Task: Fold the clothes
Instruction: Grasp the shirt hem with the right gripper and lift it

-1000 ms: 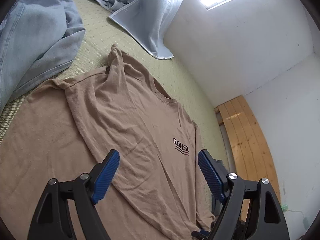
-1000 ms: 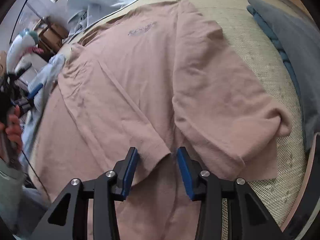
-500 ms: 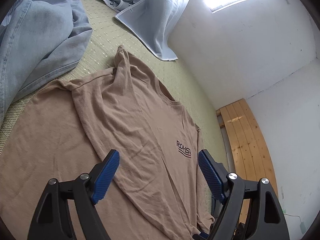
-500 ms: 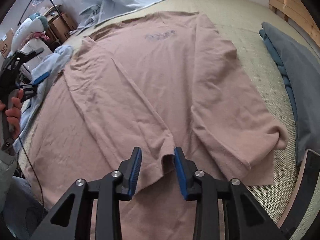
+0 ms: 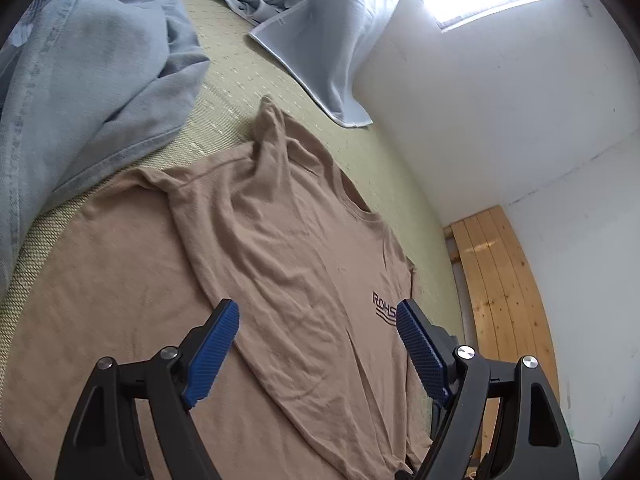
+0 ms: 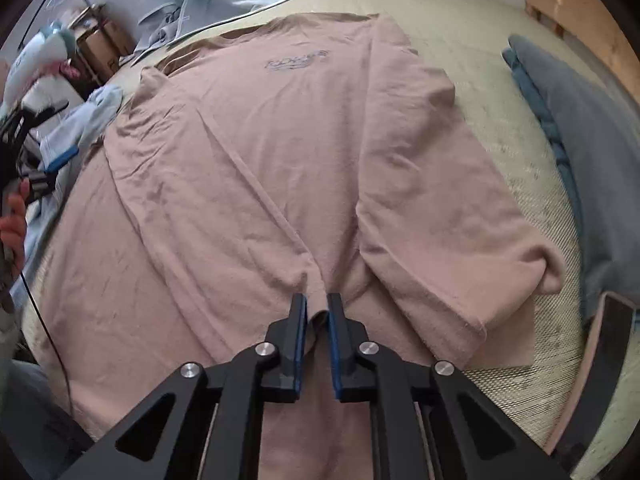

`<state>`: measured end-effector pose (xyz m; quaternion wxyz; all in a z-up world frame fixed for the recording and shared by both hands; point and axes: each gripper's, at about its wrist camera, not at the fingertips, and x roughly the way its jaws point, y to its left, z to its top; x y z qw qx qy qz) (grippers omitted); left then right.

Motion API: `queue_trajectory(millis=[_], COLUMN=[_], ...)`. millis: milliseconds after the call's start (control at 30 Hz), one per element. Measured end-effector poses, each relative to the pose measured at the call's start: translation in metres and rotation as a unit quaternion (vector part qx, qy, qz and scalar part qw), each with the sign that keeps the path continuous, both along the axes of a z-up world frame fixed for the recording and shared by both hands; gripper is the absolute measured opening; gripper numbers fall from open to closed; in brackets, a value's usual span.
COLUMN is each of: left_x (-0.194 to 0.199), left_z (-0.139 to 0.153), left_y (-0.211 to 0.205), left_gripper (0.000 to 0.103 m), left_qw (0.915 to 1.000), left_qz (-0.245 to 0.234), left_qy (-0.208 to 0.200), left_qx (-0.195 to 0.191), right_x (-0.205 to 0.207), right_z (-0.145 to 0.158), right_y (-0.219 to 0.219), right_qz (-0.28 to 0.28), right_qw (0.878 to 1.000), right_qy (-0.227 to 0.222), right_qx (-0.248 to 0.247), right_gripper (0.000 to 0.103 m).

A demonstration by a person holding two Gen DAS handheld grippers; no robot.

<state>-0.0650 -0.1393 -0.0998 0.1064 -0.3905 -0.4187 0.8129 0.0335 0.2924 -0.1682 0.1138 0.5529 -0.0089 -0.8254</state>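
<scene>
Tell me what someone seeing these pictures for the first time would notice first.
A big tan T-shirt spread across the woven mat, its sides folded inward. The right gripper is closing on a fabric edge near the camera, while the left gripper hovers wide open above the shirt. Pale blue clothes lie heaped beside it.

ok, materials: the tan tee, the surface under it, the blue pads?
Tan tee: soft matte knit, probably cotton jersey; it creases and drapes limply. Surface: woven mat, looks like rush or straw; a fine weave shows. Blue pads: ridged, likely rubber or plastic.
</scene>
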Motion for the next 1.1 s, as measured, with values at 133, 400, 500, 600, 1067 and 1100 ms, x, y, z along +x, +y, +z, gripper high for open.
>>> queue_trajectory(millis=[133, 400, 500, 600, 1067, 1100], left_x=[0.0, 0.0, 0.0, 0.0, -0.015, -0.017], left_z=[0.0, 0.0, 0.0, -0.001, -0.012, -0.014], left_y=[-0.005, -0.003, -0.003, -0.004, -0.048, -0.05], left_gripper=[0.084, 0.084, 0.084, 0.084, 0.084, 0.084], left_qw=[1.0, 1.0, 1.0, 0.9999, 0.9986, 0.9986], left_qz=[0.003, -0.005, -0.007, -0.011, 0.006, 0.007], left_qy=[-0.002, -0.003, -0.003, 0.0, -0.006, -0.01], left_qx=[0.001, -0.001, 0.0, 0.009, 0.052, 0.051], right_x=[0.003, 0.006, 0.003, -0.001, 0.001, -0.001], right_z=[0.008, 0.014, 0.006, 0.003, 0.049, 0.061], right_y=[-0.003, -0.019, -0.02, -0.016, -0.034, -0.035], right_qz=[0.001, 0.02, 0.015, 0.004, 0.045, 0.044], right_qw=[1.0, 0.999, 0.999, 0.999, 0.996, 0.995], right_qy=[0.016, 0.027, 0.014, 0.01, 0.064, 0.075], right_qx=[0.019, 0.024, 0.032, 0.032, 0.043, 0.038], right_gripper=[0.009, 0.011, 0.011, 0.011, 0.0, 0.0])
